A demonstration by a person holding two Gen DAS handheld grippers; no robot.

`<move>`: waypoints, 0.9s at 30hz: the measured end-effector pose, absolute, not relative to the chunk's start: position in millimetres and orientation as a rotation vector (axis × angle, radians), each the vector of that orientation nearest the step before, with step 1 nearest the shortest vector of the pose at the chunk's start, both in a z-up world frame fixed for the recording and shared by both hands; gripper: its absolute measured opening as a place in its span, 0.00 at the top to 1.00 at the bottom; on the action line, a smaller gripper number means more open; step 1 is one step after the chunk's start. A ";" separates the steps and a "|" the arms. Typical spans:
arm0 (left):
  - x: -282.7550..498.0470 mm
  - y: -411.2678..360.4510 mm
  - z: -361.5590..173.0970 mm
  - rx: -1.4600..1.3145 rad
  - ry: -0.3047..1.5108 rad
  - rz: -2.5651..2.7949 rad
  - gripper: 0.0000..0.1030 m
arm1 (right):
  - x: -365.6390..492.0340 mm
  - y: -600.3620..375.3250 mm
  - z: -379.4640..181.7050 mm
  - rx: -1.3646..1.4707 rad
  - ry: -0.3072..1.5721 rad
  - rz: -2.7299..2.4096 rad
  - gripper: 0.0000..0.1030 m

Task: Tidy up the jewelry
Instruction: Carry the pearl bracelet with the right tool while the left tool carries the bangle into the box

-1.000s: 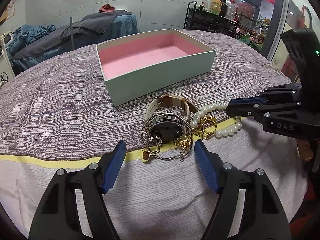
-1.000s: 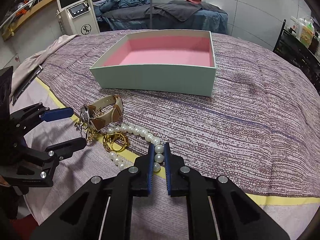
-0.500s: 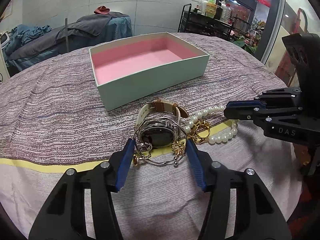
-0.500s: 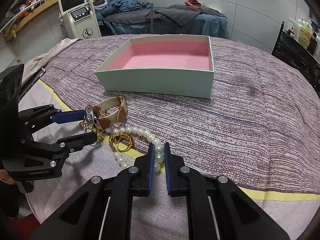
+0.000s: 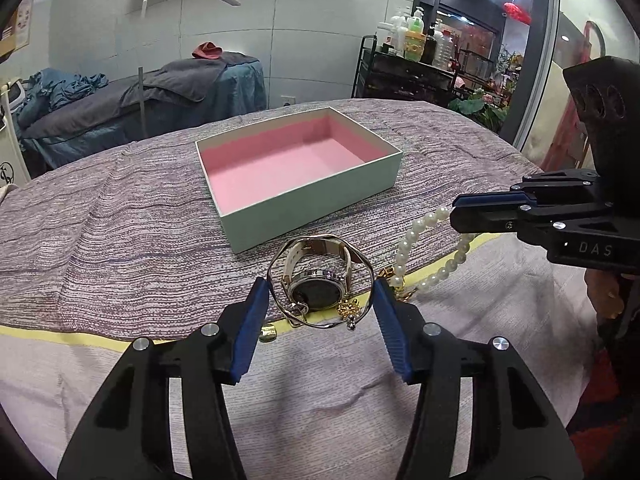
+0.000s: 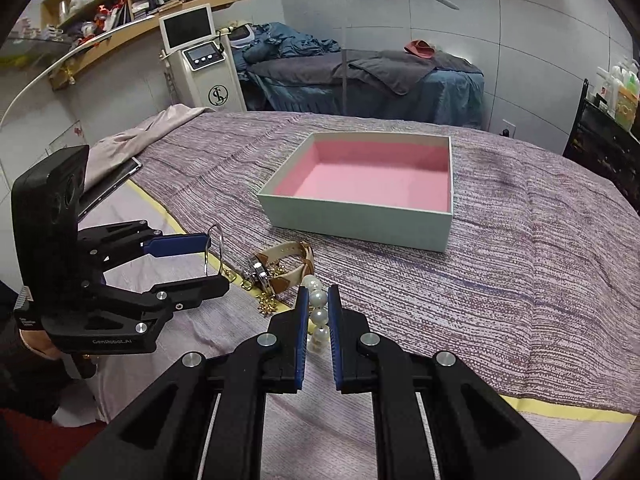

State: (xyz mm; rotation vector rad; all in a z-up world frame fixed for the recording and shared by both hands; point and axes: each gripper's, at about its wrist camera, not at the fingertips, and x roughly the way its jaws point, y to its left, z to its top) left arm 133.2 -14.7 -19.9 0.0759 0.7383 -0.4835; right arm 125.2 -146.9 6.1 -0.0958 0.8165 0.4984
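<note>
A mint box with a pink lining (image 5: 312, 216) (image 6: 360, 220) stands open on the striped cloth. My left gripper (image 5: 320, 286) (image 6: 214, 262) is shut on a thin silver bangle (image 5: 320, 324) (image 6: 219, 240), which hangs clear of the cloth between the blue pads. Behind the bangle a watch with a cream and tan strap (image 5: 316, 286) (image 6: 280, 268) lies on the cloth beside small gold chain pieces (image 5: 348, 306) (image 6: 268, 304). My right gripper (image 6: 318, 292) (image 5: 454, 210) is shut on a pearl necklace (image 6: 319, 316) (image 5: 408, 240), whose strand droops to the cloth.
A yellow stripe (image 5: 60, 338) crosses the cloth near the front edge. A tablet (image 6: 108, 188) lies at the cloth's left edge. Behind stand a massage bed (image 6: 360, 76), a white machine with a screen (image 6: 200, 64) and a black cart of bottles (image 5: 404, 68).
My left gripper narrowed onto the silver bangle and lifted it off the watch. My right gripper rose with the pearl necklace, pulling the strand up from the cloth.
</note>
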 end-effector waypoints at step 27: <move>291.9 -41.7 -2.2 0.198 0.830 -0.408 0.48 | 244.3 -135.9 55.5 -0.089 0.729 0.348 0.91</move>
